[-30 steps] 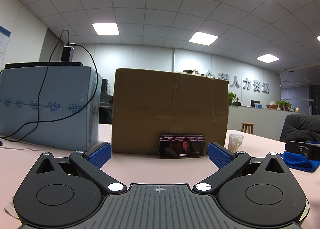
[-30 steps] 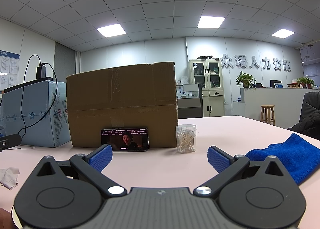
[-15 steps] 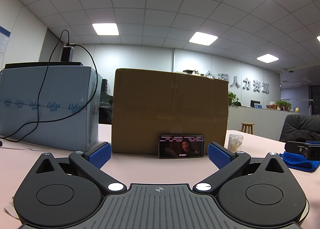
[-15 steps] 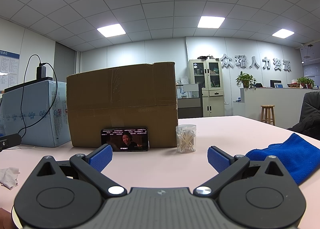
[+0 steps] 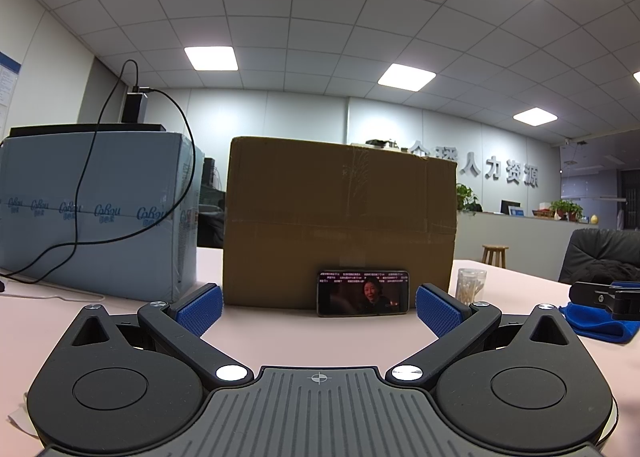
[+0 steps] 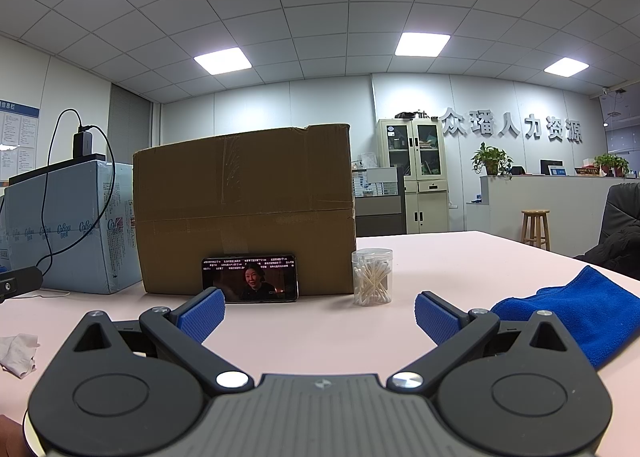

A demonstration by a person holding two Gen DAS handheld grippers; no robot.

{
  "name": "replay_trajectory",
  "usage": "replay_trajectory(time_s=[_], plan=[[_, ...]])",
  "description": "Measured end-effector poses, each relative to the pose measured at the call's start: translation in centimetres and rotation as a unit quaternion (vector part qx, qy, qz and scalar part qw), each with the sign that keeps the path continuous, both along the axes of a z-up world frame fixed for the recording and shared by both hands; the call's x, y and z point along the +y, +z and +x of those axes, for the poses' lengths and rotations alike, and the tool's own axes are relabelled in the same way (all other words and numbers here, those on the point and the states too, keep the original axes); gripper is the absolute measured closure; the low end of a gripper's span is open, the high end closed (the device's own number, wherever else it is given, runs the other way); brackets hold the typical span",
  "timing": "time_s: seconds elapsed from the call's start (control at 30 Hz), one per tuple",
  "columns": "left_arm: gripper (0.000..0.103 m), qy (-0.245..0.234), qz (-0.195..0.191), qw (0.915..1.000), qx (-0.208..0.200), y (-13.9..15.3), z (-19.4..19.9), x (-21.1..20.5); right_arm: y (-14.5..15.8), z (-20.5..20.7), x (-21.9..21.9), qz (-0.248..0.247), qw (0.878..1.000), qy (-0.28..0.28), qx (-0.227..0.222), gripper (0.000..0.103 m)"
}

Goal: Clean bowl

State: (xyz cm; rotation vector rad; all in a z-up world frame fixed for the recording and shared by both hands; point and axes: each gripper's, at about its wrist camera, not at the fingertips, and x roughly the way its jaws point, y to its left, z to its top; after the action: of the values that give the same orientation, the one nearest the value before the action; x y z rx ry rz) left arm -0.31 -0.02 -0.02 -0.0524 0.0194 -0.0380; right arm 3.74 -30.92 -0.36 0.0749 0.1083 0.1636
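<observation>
The right view shows a cabinet (image 6: 418, 173) and a crumpled tissue (image 6: 16, 349); the left view does not. No bowl shows in either view. Both the left gripper (image 5: 318, 307) and the right gripper (image 6: 319, 315) are spread wide, holding nothing. The pink table (image 6: 328, 329) is bare up to the phone (image 6: 250, 279). A blue cloth (image 6: 580, 309) lies at right.

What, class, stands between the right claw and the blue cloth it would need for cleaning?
Nothing visible. The blue cloth lies on the pink table just right of the open right claw, touching nothing else. No bowl shows in either view.
</observation>
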Motion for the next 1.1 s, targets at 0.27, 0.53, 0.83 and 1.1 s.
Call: replay_trajectory(time_s=[0.27,0.53,0.83,1.1], plan=[[0.000,0.000,-0.001,1.0000,0.001,0.02,-0.07,-0.02,-0.05,0.06,0.00,0.000,1.000,0.001,0.001,0.000],[0.000,-0.001,-0.001,1.0000,0.001,-0.01,-0.23,-0.14,-0.03,0.10,-0.01,0.000,1.000,0.001,0.002,0.000],[0.000,-0.001,-0.002,1.0000,0.001,-0.04,-0.37,-0.18,-0.02,-0.08,-0.03,0.000,1.000,0.001,0.002,0.000],[0.000,-0.001,-0.002,1.0000,0.001,0.01,-0.29,-0.13,-0.03,-0.26,-0.04,0.000,1.000,0.001,-0.004,0.000]])
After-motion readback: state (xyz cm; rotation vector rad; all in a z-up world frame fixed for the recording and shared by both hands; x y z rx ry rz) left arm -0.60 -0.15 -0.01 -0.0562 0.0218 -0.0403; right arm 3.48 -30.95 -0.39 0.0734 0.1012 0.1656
